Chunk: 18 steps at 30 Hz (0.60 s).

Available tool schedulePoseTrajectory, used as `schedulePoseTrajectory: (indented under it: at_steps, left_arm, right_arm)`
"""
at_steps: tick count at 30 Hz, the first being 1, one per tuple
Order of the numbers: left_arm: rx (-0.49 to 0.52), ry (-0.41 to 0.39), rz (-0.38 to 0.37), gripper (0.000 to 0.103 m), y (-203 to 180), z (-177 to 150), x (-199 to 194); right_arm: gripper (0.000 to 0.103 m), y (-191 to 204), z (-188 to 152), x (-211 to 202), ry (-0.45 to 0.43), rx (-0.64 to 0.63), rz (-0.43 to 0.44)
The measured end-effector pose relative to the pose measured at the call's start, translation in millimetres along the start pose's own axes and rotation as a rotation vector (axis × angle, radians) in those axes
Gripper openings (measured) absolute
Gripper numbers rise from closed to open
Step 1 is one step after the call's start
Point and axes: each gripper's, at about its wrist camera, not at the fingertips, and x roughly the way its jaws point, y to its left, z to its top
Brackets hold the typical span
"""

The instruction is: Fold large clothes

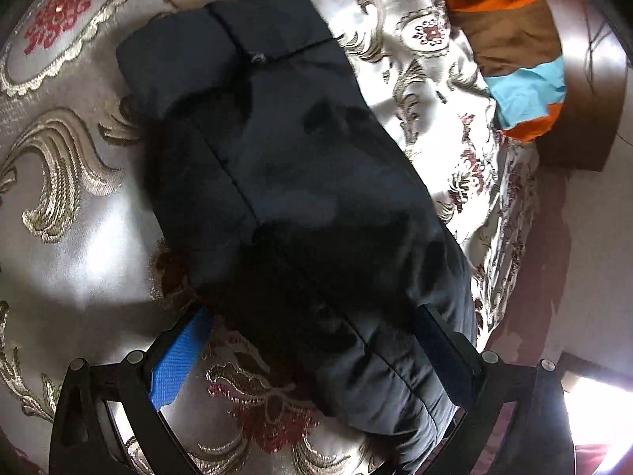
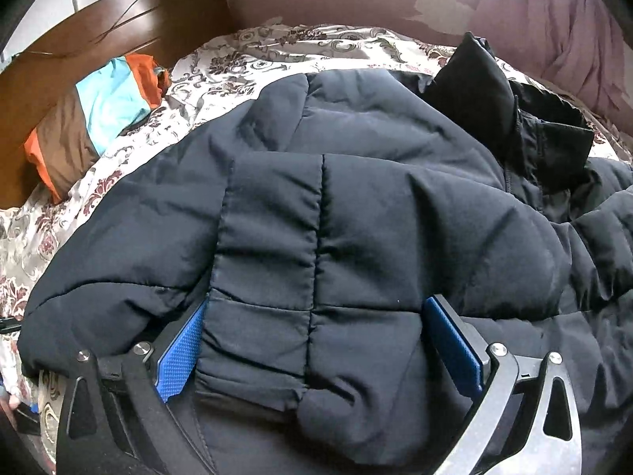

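Note:
A dark navy puffer jacket point(image 1: 285, 166) lies on the patterned bedspread point(image 1: 71, 182); in the left wrist view a long quilted part of it stretches away from me. My left gripper point(image 1: 312, 316) is open wide, its blue pads point(image 1: 178, 360) on either side of the jacket's near end, not pressing it. In the right wrist view the jacket point(image 2: 356, 198) fills the frame, its black collar point(image 2: 514, 118) at the far right. My right gripper point(image 2: 316, 304) is open wide, with a quilted fold of the jacket lying between its blue pads point(image 2: 182, 352).
An orange, brown and light blue cloth point(image 1: 518, 59) lies by the wooden headboard point(image 1: 589, 91); it also shows in the right wrist view point(image 2: 99, 118). A maroon curtain point(image 2: 554, 31) hangs at the back right. The bed edge runs along the right in the left wrist view.

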Motion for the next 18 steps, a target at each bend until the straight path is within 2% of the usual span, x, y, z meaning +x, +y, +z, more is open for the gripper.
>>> schedulePoseTrajectory:
  at_steps: [5, 9, 11, 14, 18]
  left_arm:
    - [-0.045, 0.025, 0.013, 0.103, 1, 4, 7]
    - [-0.091, 0.046, -0.006, 0.103, 5, 7, 8]
    - [-0.115, 0.062, -0.016, 0.103, 7, 9, 7]
    - [-0.213, 0.073, -0.065, 0.103, 18, 12, 3]
    - [-0.296, 0.079, -0.126, 0.101, 25, 11, 1]
  right_arm:
    - [0.102, -1, 2, -2, 0.031, 0.019, 0.003]
    - [0.102, 0, 1, -9, 0.09, 0.018, 0.004]
    - [0.102, 0, -2, -19, 0.088, 0.018, 0.018]
    - [0.102, 0, -13, -39, 0.071, 0.025, 0.037]
    - [0.102, -4, -32, -56, 0.107, 0.051, 0.046]
